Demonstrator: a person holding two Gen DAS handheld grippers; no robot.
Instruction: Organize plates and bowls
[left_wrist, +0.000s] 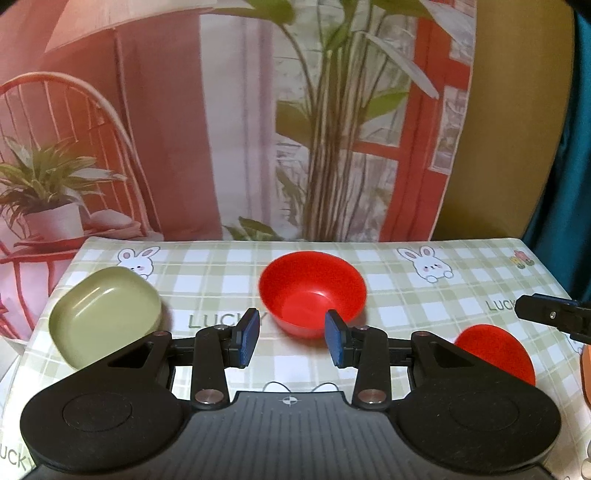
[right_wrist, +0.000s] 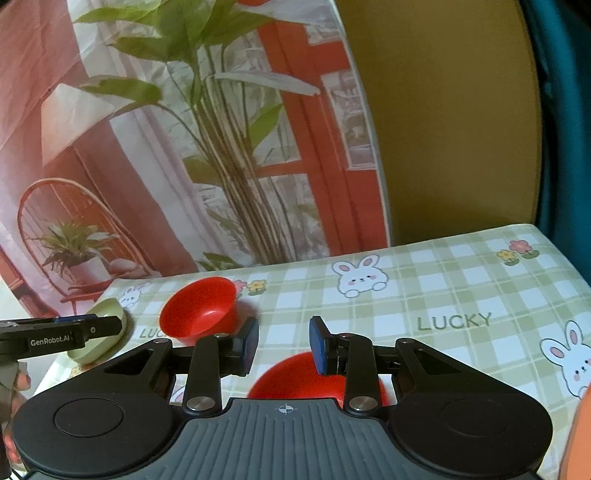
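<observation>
A red bowl (left_wrist: 312, 291) stands upright on the checked tablecloth, just beyond my left gripper (left_wrist: 291, 339). The jaws are open with nothing between them, and the right pad (left_wrist: 335, 343) overlaps the bowl's near rim in the view. A green rounded dish (left_wrist: 105, 315) lies to the left. A second red bowl (left_wrist: 495, 350) sits to the right, half hidden by the gripper's arm. In the right wrist view my right gripper (right_wrist: 284, 343) is open and empty above this second red bowl (right_wrist: 295, 376). The first red bowl (right_wrist: 199, 312) and green dish (right_wrist: 107, 332) lie far left.
The table (left_wrist: 406, 295) has a green-and-white rabbit cloth and ends at a printed backdrop. An orange object (right_wrist: 583, 435) shows at the lower right edge. The left gripper's tip (right_wrist: 55, 334) reaches in front of the green dish. The cloth's right half (right_wrist: 443, 288) is bare.
</observation>
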